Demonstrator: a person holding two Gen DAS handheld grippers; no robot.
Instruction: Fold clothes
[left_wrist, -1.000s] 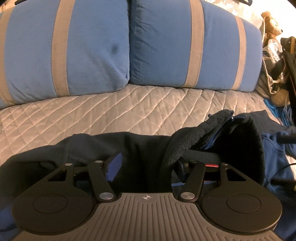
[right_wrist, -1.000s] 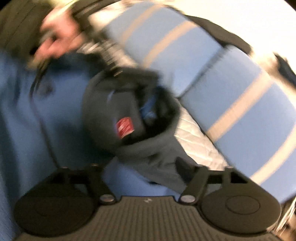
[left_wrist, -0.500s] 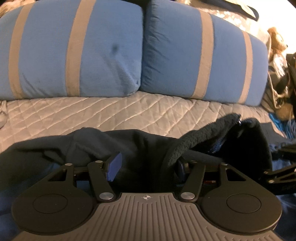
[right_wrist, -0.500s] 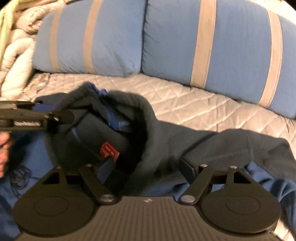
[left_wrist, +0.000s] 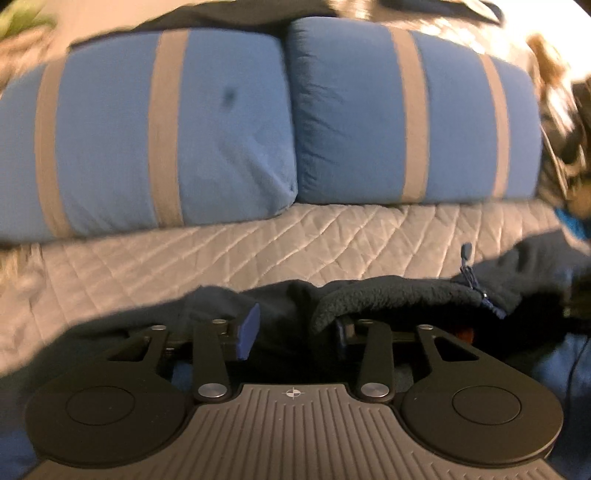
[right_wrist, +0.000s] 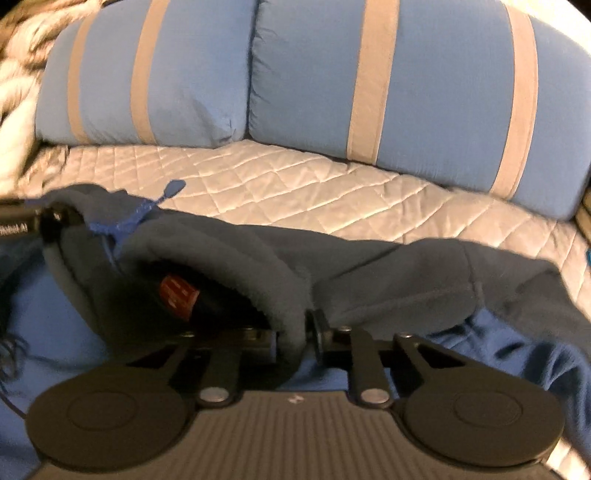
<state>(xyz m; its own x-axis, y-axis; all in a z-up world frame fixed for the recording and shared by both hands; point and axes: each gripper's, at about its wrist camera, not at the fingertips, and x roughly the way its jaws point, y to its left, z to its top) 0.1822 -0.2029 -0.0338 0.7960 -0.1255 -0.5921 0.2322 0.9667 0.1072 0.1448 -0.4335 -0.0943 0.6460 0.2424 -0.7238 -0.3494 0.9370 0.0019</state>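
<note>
The dark navy fleece jacket (right_wrist: 369, 266) lay across the front of the quilted bed cover (right_wrist: 295, 177), its collar open toward the right wrist camera with a red label (right_wrist: 177, 295) showing inside and a blue zipper pull (right_wrist: 171, 188) sticking up at the far edge. Half a second earlier the right gripper (right_wrist: 291, 339) had its fingers spread either side of the collar; now they were pinched nearly together on the fleece collar edge, so that side had been secured. The left gripper (left_wrist: 291, 328) was unchanged, fingers well apart, with a fleece flap draped over its right finger but nothing clamped between them. Its view had tilted upward a little and blurred.

By my reading, the garment was held at one point only, and the left side needed its own hold before the jacket could be lifted or spread for folding.

Counted: one jacket, one red label, one zipper pull, two grippers, two blue pillows (right_wrist: 424, 92) with tan stripes standing against the back. A blue fabric (right_wrist: 480, 332) lay beneath the jacket.
</note>
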